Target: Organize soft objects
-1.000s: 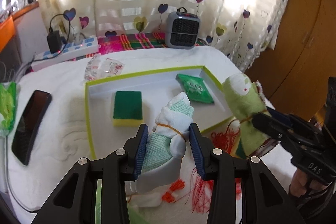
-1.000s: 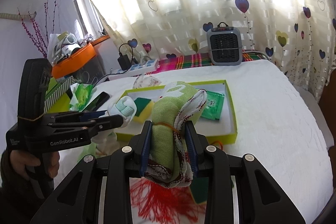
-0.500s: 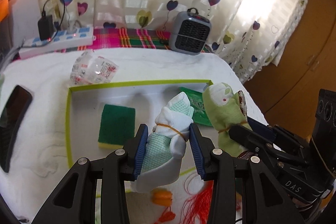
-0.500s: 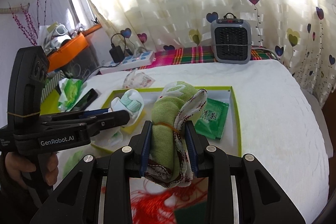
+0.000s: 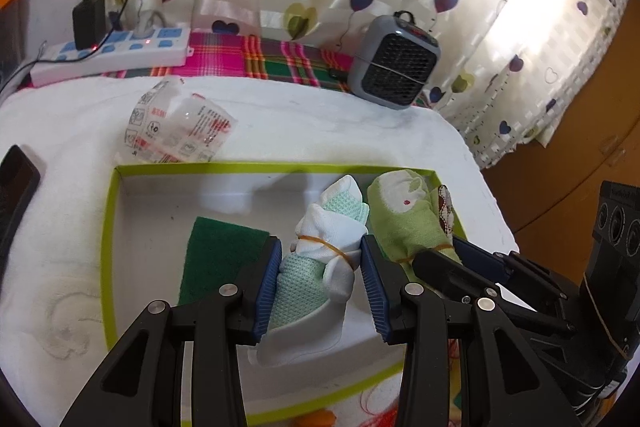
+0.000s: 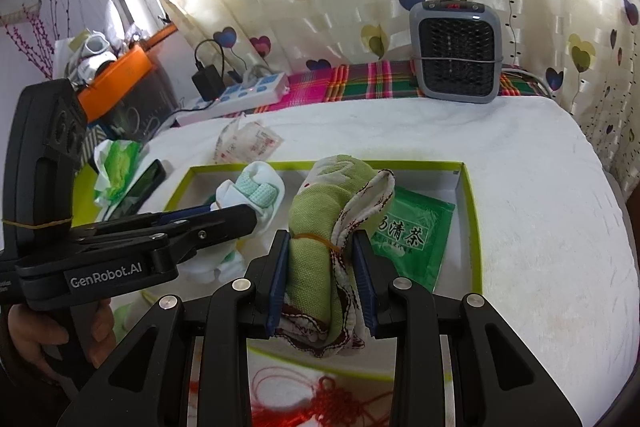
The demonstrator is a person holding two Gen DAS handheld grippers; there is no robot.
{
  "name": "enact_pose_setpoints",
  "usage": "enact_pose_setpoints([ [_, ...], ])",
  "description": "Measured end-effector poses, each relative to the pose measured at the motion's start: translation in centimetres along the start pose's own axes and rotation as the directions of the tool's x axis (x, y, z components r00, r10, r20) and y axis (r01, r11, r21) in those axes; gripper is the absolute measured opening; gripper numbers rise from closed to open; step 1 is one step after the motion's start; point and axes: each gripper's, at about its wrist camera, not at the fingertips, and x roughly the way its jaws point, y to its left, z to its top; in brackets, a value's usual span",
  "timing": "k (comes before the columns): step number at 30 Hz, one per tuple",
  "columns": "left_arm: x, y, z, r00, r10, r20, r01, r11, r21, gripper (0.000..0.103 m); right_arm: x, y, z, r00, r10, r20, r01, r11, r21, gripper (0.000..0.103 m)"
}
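My left gripper [image 5: 320, 263] is shut on a rolled white and mint sock bundle [image 5: 326, 247] bound with a rubber band, held over the lime-edged white tray [image 5: 110, 239]. My right gripper [image 6: 320, 255] is shut on a rolled green cloth bundle [image 6: 316, 223] with a white patterned edge, also banded. Both bundles hang side by side above the tray; the green cloth bundle [image 5: 408, 219] shows right of the sock bundle, and the sock bundle [image 6: 252, 191] shows left in the right wrist view. A green sponge [image 5: 216, 255] and a green tea packet [image 6: 412, 231] lie in the tray [image 6: 474, 227].
A grey heater [image 6: 456, 51], a power strip [image 5: 108, 55] and a plaid cloth [image 5: 272, 59] stand at the back. A clear plastic wrapper [image 5: 176, 131] and a dark phone [image 5: 16, 187] lie left of the tray. Red tasselled cord [image 6: 320, 399] lies in front. A hand [image 6: 52, 331] holds the left gripper's handle.
Both grippers have carried their bundles forward over the tray, so the tray looms larger and the red cord has slipped below. The grips have not changed.
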Motion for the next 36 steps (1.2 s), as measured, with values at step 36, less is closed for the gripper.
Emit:
enact_pose_setpoints([
  [36, 1.7, 0.2, 0.6, 0.997, 0.073, 0.029, -0.073, 0.997, -0.018, 0.039, 2.9, 0.1, 0.2, 0.987, -0.157, -0.036, 0.152, 0.983, -0.102, 0.034],
])
